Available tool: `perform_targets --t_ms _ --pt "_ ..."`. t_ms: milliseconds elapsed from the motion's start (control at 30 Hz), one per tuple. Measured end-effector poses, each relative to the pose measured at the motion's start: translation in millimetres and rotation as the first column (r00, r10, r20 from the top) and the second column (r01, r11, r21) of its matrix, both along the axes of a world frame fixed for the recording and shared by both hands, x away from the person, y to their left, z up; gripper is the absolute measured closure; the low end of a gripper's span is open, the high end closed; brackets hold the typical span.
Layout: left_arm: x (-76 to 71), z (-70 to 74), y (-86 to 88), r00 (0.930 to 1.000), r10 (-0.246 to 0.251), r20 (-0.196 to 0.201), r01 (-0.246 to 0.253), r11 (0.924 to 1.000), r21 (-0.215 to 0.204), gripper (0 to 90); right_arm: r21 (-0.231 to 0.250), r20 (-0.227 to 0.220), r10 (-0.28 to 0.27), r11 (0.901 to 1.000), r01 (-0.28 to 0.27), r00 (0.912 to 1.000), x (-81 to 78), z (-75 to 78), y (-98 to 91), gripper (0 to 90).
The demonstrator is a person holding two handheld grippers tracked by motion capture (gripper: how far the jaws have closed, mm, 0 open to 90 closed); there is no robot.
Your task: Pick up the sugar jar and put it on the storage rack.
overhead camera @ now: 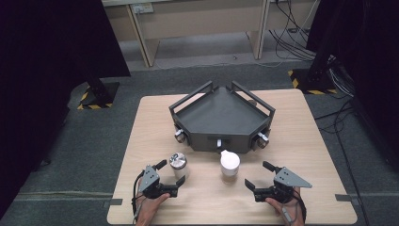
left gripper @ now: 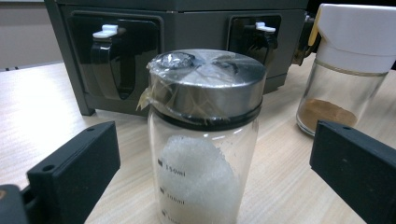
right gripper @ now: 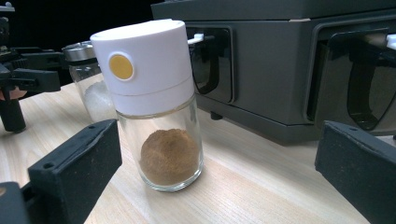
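Glass and steel make up the jar (left gripper: 203, 140) in front of your left gripper (overhead camera: 168, 178): a clear cylinder with a brushed metal lid, clear tape stretched over the lid's top and curling down one side. White grains fill its lower part. Printed marks run down the wall; you can read "150ml" at the top, and the one below looks like "100ml", though it's soft. It stands upright on the desk (overhead camera: 301, 141), just in front of the dark grey rack (overhead camera: 221, 117), and your left jaws are spread wide to either side of it without touching.

Your right gripper (overhead camera: 260, 175) faces the second jar (right gripper: 156, 102), near the first one to its right in the high view. It is clear glass below and a tall white plastic cap above, with a round yellow button on the cap's side. Brown powder sits in a low heap at the bottom. No writing shows on it. It stands upright on the wood, close before the rack's front wall, and your right jaws are wide apart, one on each side, clear of the glass.

White tabs show in the recesses of the rack's front face.
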State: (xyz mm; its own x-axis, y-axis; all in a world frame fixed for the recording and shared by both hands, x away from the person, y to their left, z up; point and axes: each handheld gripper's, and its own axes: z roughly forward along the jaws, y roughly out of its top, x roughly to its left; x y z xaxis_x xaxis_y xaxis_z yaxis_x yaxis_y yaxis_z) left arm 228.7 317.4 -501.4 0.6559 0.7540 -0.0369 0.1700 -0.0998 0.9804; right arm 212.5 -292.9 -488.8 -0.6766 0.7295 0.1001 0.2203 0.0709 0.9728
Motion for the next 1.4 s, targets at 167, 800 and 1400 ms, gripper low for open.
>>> perform_targets --t_ms 167,800,1400 --pt "3.1 0.3 -2.2 1.0 0.004 -0.005 -0.004 1.0 0.002 1.2 0.002 0.001 -0.001 1.0 0.001 1.0 0.1 0.0 -0.3 0.8" --pt "17.9 3.0 -9.9 0.9999 0.008 -0.013 -0.008 1.0 0.001 1.8 0.005 -0.001 0.002 1.0 -0.002 1.0 0.8 -0.3 0.0 0.8" --pt "29.5 4.3 -12.9 0.9992 -0.004 -0.039 0.004 0.9999 0.013 12.5 0.006 -0.004 0.003 1.0 -0.003 1.0 1.2 -0.6 0.0 0.8"
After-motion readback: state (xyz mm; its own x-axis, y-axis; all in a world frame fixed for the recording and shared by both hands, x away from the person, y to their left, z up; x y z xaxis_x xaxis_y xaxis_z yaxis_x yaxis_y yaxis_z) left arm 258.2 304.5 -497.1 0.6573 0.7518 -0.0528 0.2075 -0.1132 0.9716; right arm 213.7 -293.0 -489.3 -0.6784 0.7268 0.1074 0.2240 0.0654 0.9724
